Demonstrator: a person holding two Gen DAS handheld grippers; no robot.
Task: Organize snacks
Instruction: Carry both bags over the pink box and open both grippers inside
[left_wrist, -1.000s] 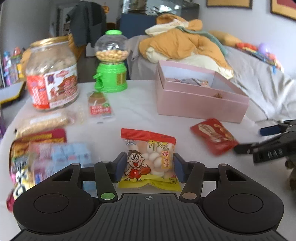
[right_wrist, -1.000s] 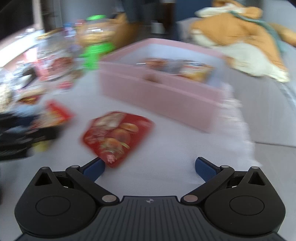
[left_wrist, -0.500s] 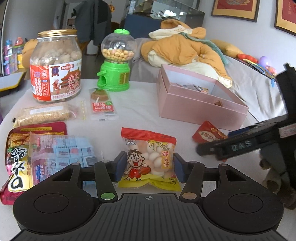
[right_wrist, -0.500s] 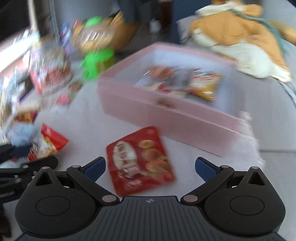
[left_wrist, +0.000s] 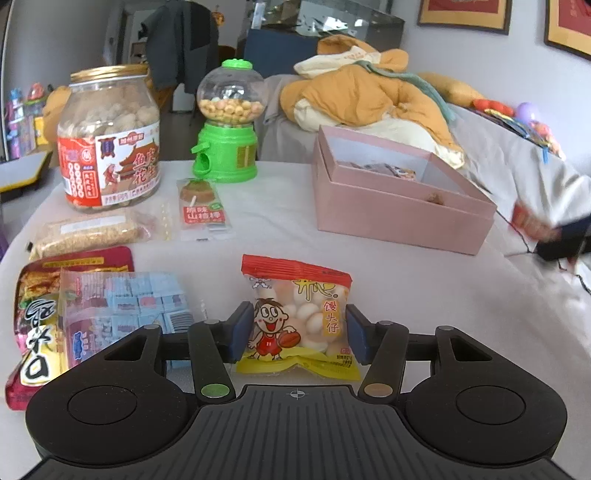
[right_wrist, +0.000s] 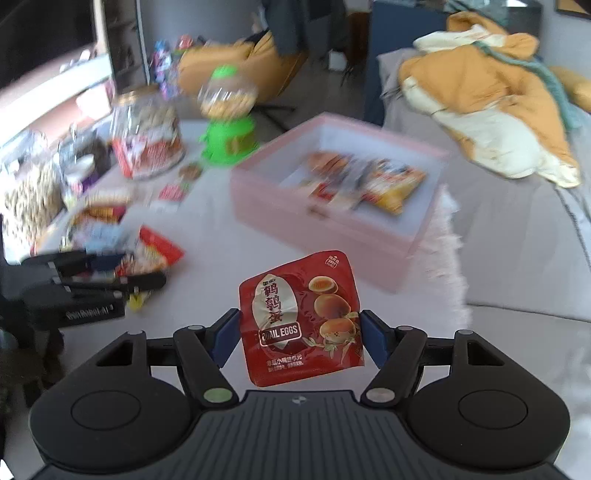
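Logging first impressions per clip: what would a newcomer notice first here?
Probably the red quail egg packet, clamped in the right hand-held gripper, whose jaws have just closed, in front of the open pink box. Then the cartoon-printed snack bag gripped by the left hand-held gripper on the table.

Inventory, counted from both wrist views; clock positions taken within the left wrist view unless noted.

- Grippers: two. Left gripper (left_wrist: 298, 334) at 6 o'clock; right gripper (right_wrist: 300, 338) at 6 o'clock in own view.
- Pink box (left_wrist: 399, 218): one, at 2 o'clock.
- Peanut jar (left_wrist: 109, 138): one, at 10 o'clock.
- Green candy dispenser (left_wrist: 227, 125): one, at 11 o'clock.
- Loose packets on the tablecloth: six. Bun-snack packet (left_wrist: 297, 317), hawthorn packet (left_wrist: 202, 210), sesame bar (left_wrist: 88, 232), blue-cube bag (left_wrist: 122, 306), dark red bag (left_wrist: 37, 314).
- Quail egg packet (right_wrist: 301, 321): one.
- Packets inside box: blurred, number not countable.
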